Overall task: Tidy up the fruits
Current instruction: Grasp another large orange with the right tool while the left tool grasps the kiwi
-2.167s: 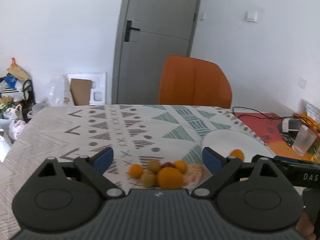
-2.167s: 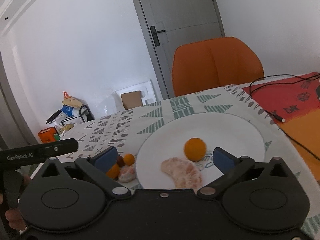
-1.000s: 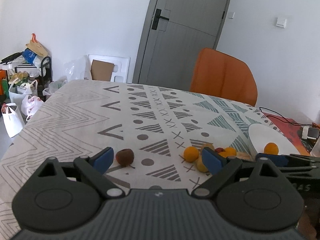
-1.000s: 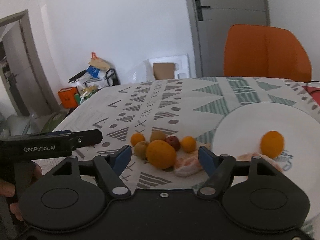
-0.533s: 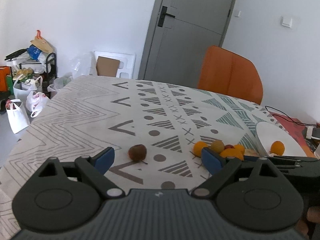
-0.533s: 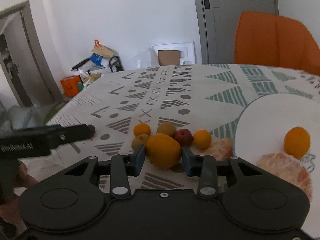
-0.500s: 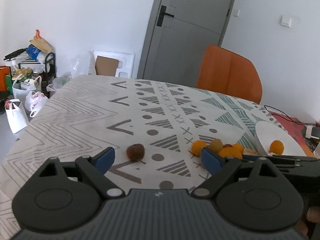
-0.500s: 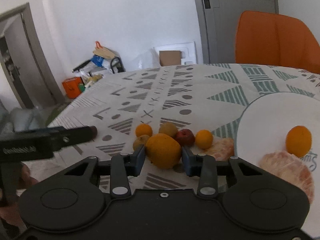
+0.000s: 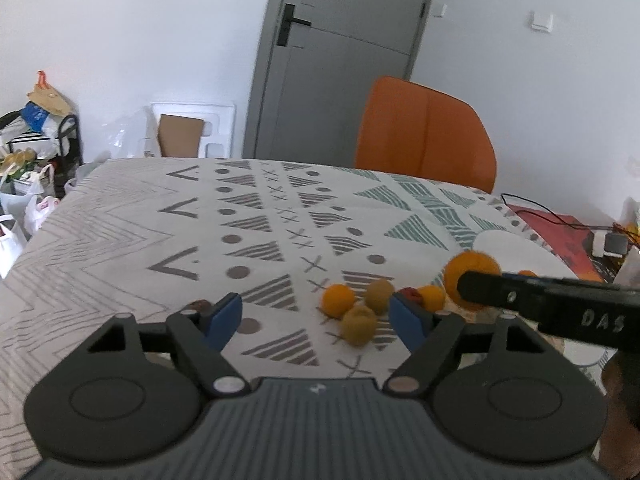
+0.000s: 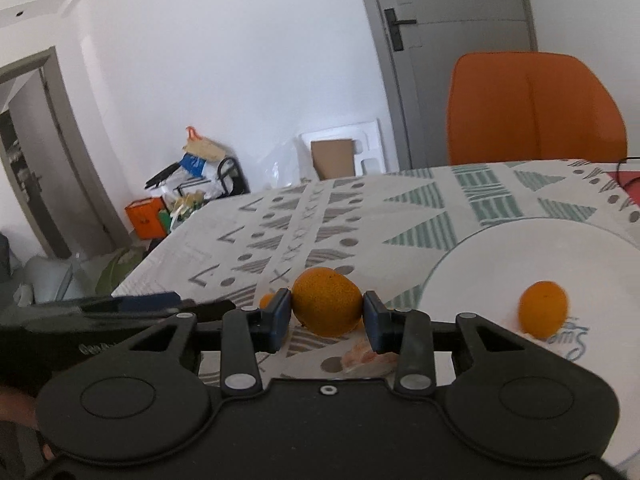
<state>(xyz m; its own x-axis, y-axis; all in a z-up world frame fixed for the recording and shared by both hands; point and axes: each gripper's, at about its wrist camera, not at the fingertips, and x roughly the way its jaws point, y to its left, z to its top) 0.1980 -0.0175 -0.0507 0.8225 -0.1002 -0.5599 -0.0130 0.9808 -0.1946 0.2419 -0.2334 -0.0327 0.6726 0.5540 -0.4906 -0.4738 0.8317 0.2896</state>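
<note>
Right gripper (image 10: pixel 327 318) is clamped on the big orange (image 10: pixel 327 305) just above the tablecloth (image 9: pixel 120 240), left gripper (image 9: pixel 316 316) gapes empty, so that round fruit could squirt out before reaching the white plate (image 10: pixel 580 248).

Fruit cluster (image 9: pixel 360 304) on tabletop (image 9: pixel 120 240), just left of plate (image 10: pixel 540 248). One small fruit (image 10: pixel 543 315) on plate. Chair (image 9: pixel 424 132) behind tabletop's far edge; door (image 9: pixel 340 60) behind chair, w/ bags (image 9: pixel 28 160) far left on floor.
</note>
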